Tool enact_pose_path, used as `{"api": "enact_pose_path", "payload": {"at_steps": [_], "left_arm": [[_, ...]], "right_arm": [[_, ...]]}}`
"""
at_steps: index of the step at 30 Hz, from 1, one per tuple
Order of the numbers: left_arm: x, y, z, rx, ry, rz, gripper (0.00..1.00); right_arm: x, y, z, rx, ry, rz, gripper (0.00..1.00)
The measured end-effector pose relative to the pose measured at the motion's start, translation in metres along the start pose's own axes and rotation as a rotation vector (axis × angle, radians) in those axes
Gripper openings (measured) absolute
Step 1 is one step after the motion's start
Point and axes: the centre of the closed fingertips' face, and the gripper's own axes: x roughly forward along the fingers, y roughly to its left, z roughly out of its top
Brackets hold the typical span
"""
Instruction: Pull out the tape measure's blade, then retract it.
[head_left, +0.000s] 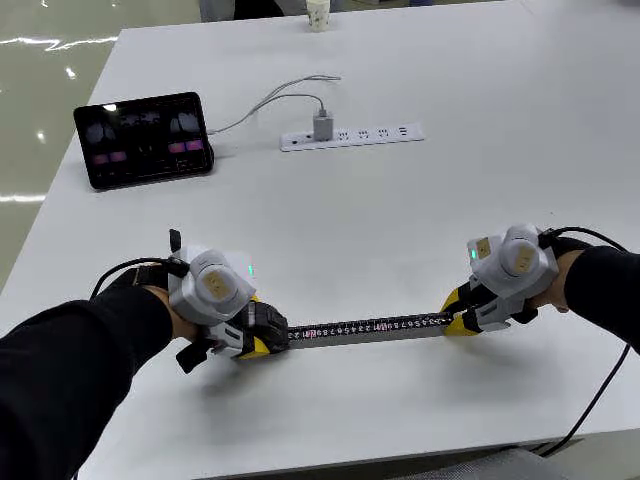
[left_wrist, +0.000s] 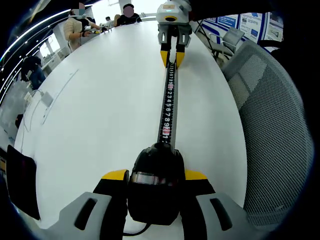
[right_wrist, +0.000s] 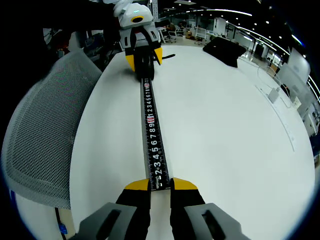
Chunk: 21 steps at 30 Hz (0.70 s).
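Tape measure case (left_wrist: 152, 185): sat at lower centre of the left gripper view, clamped between the jaws of the left gripper (head_left: 258, 336). Its blade (right_wrist: 151, 125) lay drawn out flat along the white table (head_left: 450, 220), tip pinched between the jaws of the right gripper (right_wrist: 160, 185). Risk, as judged: a sudden release would let the spring whip the blade back, and a skewed pull could kink it. Surroundings: tablet (head_left: 143, 138), power strip (head_left: 352, 135) and cup (head_left: 318, 14) stood well apart toward the top of the head view; none obstructed the blade's line.
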Motion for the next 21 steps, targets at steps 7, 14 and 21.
{"api": "enact_pose_path", "payload": {"at_steps": [7, 14, 21], "left_arm": [[0.0003, -0.0005, 0.0016, -0.011, -0.002, -0.013, 0.35], [0.0005, 0.0007, 0.0012, -0.033, 0.029, -0.005, 0.36], [-0.0002, 0.0002, 0.0006, -0.007, 0.041, -0.004, 0.35]], "right_arm": [[-0.0007, 0.0013, 0.0013, 0.004, -0.003, 0.007, 0.12], [0.0008, 0.0007, 0.0006, -0.021, 0.024, -0.009, 0.12], [0.0015, -0.0015, -0.0011, -0.026, 0.047, -0.011, 0.13]]}}
